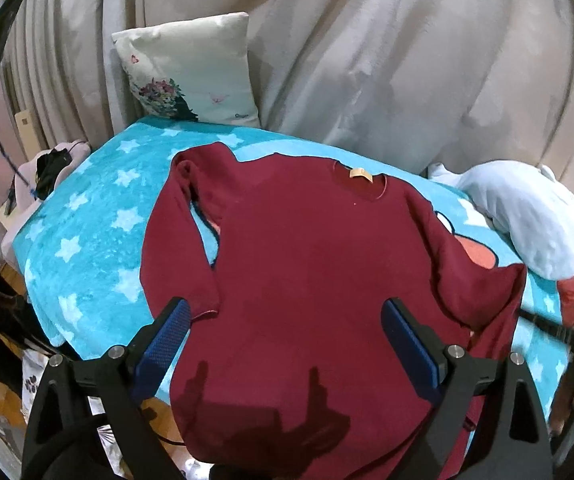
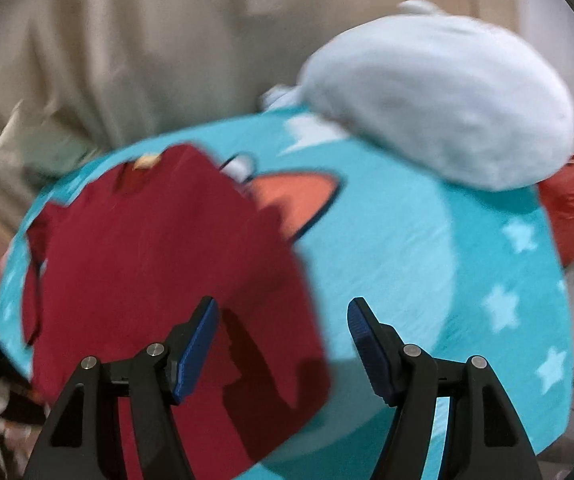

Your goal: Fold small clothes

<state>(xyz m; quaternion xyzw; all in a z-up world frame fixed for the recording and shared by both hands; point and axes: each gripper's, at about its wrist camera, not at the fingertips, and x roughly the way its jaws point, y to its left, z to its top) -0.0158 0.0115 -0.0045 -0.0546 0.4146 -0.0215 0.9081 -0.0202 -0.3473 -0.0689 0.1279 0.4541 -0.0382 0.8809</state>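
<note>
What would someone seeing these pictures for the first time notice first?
A dark red long-sleeved top lies spread flat in the middle, collar label away from the camera, on a turquoise blanket with white stars. A pale blue plush toy sits at the blanket's right edge and a floral pillow leans on the beige curtain behind. Both claws, left and right, hang open above the top.

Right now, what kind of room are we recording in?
Probably a bedroom at home: a turquoise star-print fleece blanket covers the surface, a white floral cushion leans on beige draped curtains, and a dark red long-sleeved sweater lies spread for folding.
</note>
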